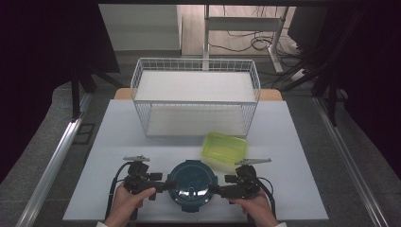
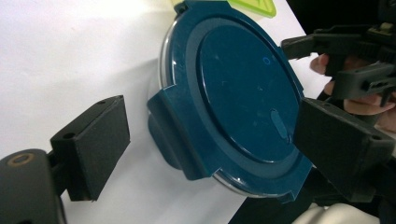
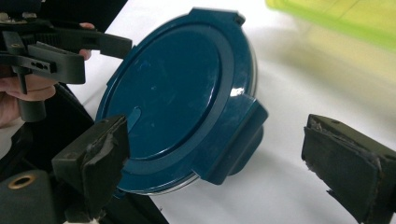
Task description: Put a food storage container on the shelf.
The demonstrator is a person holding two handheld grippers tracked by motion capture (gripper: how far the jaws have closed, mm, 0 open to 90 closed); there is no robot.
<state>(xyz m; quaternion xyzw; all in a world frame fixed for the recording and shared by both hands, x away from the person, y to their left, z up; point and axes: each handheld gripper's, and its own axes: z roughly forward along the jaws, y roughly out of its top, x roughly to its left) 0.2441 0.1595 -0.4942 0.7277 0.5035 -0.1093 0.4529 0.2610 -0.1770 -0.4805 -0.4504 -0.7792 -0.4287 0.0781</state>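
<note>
Now my left gripper (image 1: 163, 185) and right gripper (image 1: 218, 190), both spread wide and gripping nothing, flank the round blue-lidded container (image 1: 192, 184), which sits just in front of the yellow-green box (image 1: 224, 148). I should centre each side latch between the pads before squeezing.

White table (image 1: 118, 142), wood edge showing at the far corners. On it: wire basket (image 1: 195, 97) at the far middle; yellow-green box (image 1: 224, 148) just in front of the basket's right end; round blue-lidded container (image 1: 192, 178) at the near edge, just beside the box.
</note>
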